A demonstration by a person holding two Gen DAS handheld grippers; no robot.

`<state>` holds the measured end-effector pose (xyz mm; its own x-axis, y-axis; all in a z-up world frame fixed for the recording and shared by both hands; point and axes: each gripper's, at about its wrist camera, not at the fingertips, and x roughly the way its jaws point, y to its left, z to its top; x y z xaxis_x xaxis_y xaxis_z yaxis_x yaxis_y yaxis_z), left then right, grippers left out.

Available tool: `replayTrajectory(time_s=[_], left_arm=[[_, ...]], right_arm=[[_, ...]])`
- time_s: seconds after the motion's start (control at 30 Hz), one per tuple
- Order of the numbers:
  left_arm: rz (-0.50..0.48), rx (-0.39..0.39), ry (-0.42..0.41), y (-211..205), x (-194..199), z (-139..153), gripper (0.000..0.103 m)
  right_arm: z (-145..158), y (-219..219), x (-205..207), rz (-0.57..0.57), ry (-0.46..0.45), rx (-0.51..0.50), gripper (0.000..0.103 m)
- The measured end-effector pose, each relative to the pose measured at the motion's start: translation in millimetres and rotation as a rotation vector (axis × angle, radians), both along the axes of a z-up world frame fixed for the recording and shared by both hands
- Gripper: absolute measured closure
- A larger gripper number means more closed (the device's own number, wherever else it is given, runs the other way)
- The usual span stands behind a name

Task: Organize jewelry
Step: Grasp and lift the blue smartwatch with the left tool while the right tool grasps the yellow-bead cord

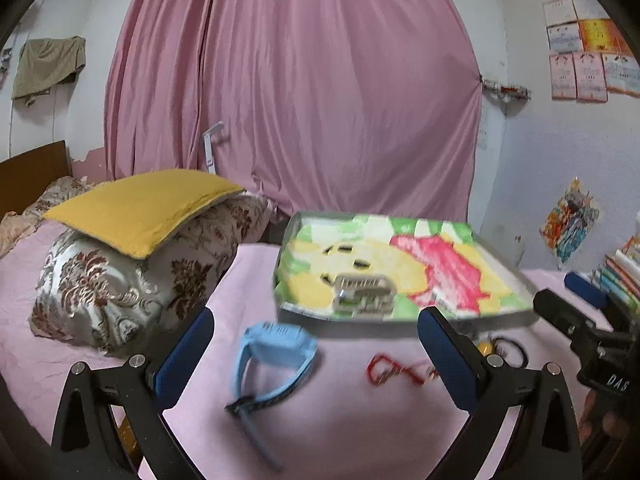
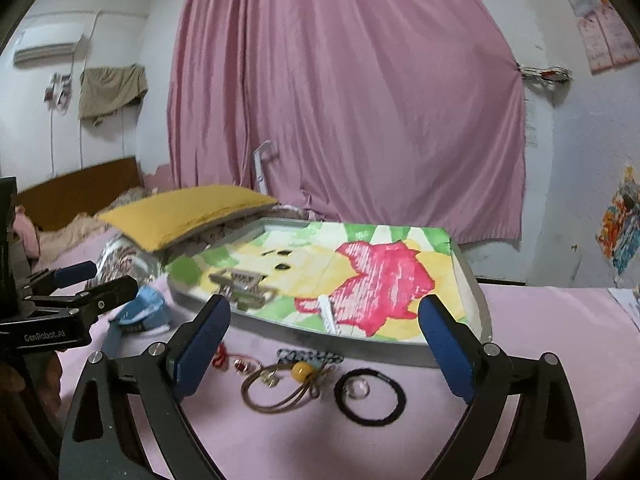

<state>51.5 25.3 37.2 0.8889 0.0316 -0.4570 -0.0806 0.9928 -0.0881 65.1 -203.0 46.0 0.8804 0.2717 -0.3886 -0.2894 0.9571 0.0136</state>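
Jewelry is lying loose on the pink bedspread, in front of both tools. We are holding the right gripper spread wide and empty, its fingers straddling the brown cord bracelet and black hair tie. Left gripper, equally released, is facing the blue watch and red string. Beyond, the tray is waiting.

Pink curtain, white walls, bed with yellow pillow.
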Motion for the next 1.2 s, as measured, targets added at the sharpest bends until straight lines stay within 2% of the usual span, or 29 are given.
replayTrajectory(time_s=[0.07,0.33,0.5,0.6,0.87,1.2], left_arm=[[-0.001,0.003,0.029,3.6,-1.6,-4.8,0.001],[0.01,-0.004,0.186,18.4,12.0,-25.5,0.001],[0.012,-0.018,0.29,23.3,27.5,-34.6,0.001],[0.008,-0.029,0.331,27.3,35.1,-38.0,0.001],[-0.022,-0.044,0.361,31.9,53.1,-40.2,0.001],[-0.081,-0.058,0.407,32.5,77.8,-49.1,0.021]], right_arm=[[-2.0,0.8,0.7,0.012,0.031,-0.007,0.011],[-23.5,1.2,24.3,0.06,0.247,0.02,0.012],[-32.6,11.4,33.4,0.104,0.319,-0.003,0.039],[-37.0,15.7,38.9,0.122,0.351,-0.012,0.048],[-45.8,23.9,55.0,0.113,0.427,-0.06,0.064],[-50.3,24.7,64.8,0.115,0.473,-0.061,0.08]])
